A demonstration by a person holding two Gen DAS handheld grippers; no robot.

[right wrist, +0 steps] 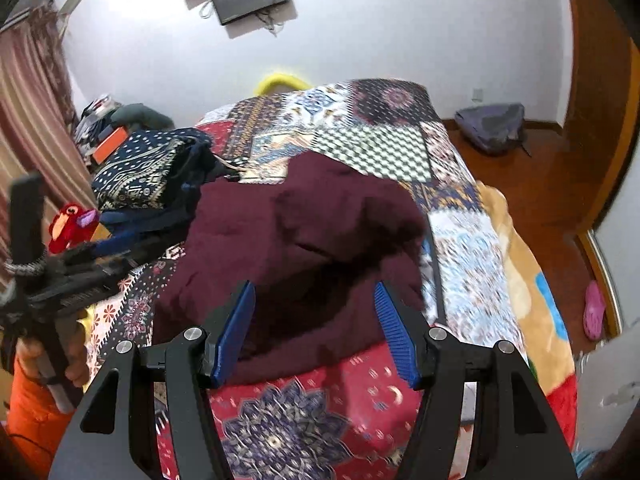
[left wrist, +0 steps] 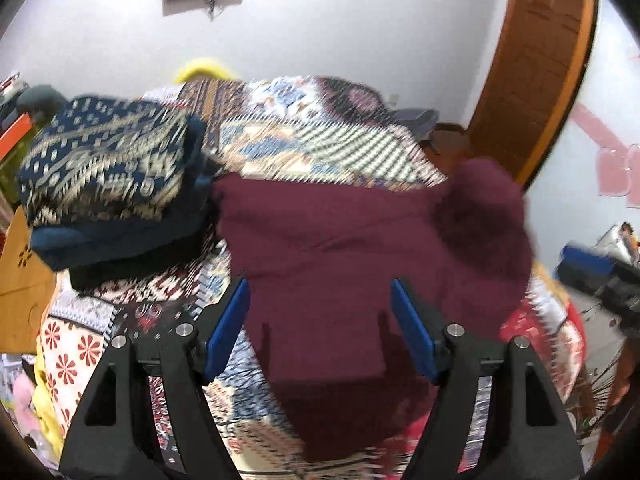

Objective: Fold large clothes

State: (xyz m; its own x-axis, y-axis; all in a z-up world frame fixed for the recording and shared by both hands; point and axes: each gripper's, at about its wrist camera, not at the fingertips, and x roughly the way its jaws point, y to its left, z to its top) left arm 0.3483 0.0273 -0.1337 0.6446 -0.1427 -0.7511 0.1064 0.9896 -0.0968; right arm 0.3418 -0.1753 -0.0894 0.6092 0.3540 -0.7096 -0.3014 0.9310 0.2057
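Both pairs of blue fingers stand spread with nothing pinched. On the left gripper (left wrist: 320,328) the pads (left wrist: 228,328) hang above the maroon garment (left wrist: 340,248) without touching it; the right gripper (right wrist: 316,328) likewise hovers over the cloth's near edge, its ribbed pads (right wrist: 394,332) apart from the fabric.

That maroon garment lies bunched on the patchwork bedspread (right wrist: 376,148), toward the bed's near end. In the left wrist view a narrower part of it runs toward the camera between the fingers, and its nearest end is lost behind the gripper frame. The wider bulk spreads left to right farther off, with a raised, blurred hump at the right. Whether the narrow part is a sleeve or a folded body I cannot tell, so the long axis is uncertain.

Just left of the garment sits a stack of folded clothes (left wrist: 108,172), navy with a pale pattern on top; its lower layers are dark and hard to separate. At the left edge of the right wrist view, the other gripper's body is blurred, gripped by a hand (right wrist: 52,360) whose orange sleeve (right wrist: 32,412) is cut off.
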